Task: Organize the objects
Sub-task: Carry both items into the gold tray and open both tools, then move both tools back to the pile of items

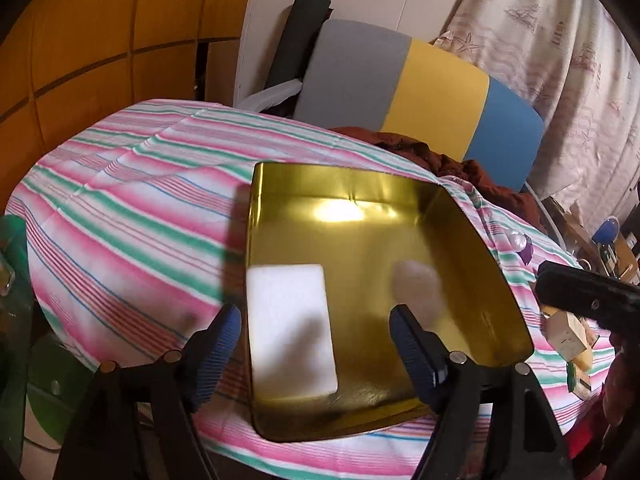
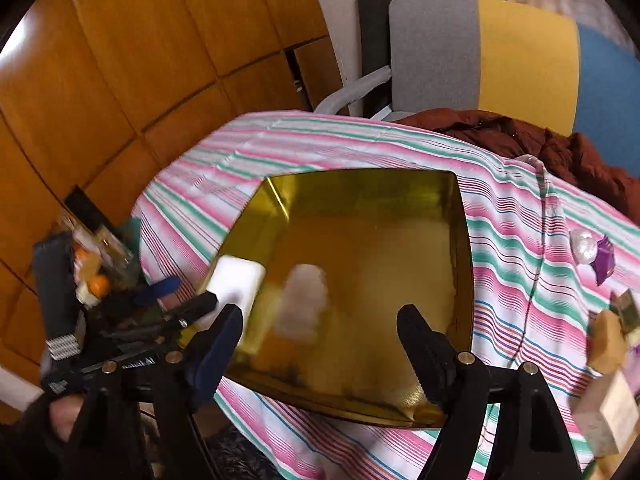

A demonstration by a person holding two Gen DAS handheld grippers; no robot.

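Left gripper (image 1: 316,334), right gripper (image 2: 320,332): jaws apart.

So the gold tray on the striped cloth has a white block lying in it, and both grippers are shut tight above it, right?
Not quite. The gold tray on the striped cloth does hold a white block, but both grippers are open: the left gripper in the left wrist view and the right gripper in the right wrist view show fingers spread wide, holding nothing.

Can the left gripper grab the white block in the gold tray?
Probably yes. The left gripper hangs right over the white block in the gold tray, jaws open wide, and nothing lies between them. The tray's low walls shouldn't block it.
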